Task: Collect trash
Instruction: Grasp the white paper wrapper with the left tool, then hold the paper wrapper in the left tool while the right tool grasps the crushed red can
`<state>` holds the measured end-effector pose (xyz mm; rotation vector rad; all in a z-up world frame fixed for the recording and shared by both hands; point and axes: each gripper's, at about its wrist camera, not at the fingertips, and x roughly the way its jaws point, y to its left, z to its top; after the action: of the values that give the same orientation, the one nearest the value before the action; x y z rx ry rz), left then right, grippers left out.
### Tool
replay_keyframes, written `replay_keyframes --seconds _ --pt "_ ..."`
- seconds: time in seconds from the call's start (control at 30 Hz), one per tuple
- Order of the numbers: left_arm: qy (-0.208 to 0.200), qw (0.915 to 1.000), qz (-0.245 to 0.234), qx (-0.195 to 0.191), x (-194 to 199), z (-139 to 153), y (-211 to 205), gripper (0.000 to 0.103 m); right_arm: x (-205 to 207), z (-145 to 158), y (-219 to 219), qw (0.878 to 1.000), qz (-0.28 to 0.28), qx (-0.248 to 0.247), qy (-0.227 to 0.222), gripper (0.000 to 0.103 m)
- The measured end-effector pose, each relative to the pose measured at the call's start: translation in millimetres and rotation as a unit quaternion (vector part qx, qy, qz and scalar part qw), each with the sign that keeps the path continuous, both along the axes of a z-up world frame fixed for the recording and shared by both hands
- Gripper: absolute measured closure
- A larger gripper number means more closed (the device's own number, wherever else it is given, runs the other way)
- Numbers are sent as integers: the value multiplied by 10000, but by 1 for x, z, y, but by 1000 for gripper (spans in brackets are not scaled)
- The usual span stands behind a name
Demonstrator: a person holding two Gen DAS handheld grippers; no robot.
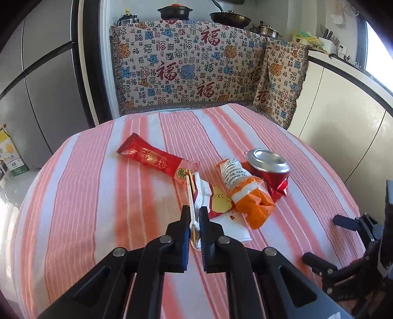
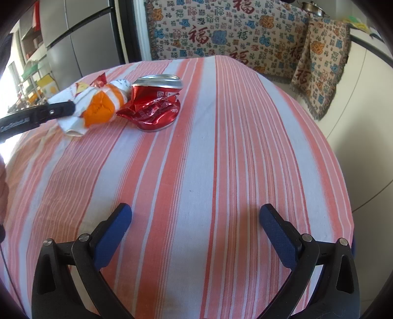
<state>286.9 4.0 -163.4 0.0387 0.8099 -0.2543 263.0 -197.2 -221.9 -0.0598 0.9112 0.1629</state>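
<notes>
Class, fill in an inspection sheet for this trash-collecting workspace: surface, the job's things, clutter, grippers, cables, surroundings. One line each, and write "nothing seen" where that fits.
Surface: striped cloth, pink and white, covering the table.
Job's things: crushed red can; orange and white wrapper touching the can; long red wrapper to the left; white crumpled paper with a thin white stick on it.
Clutter: nothing seen beyond the trash.
Grippers: left gripper shut on the stick; right gripper open, over bare cloth, holding nothing.
Cables: nothing seen.
Surroundings: patterned blanket hung behind the table; pots above it; grey cabinet doors at left.
</notes>
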Motion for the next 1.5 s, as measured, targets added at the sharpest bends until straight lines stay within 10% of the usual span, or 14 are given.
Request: replay_keyframes --seconds 0.5,0.6,0.7,1.2,1.5 --pt "176 9993 318 -107 -82 -12 57 89 0 0 0 10000 2 1 1 0" --pt "228 9996 183 -38 -81 -16 49 53 0 0 0 10000 4 2 1 0" --pt "42 10000 49 31 -85 -14 42 38 0 0 0 10000 4 1 1 0" --pt "386 9989 253 -127 -56 -41 45 35 2 0 0 10000 9 27 8 0" --pt "392 9982 245 391 -54 -47 31 26 37 20 14 9956 -26 926 -101 8"
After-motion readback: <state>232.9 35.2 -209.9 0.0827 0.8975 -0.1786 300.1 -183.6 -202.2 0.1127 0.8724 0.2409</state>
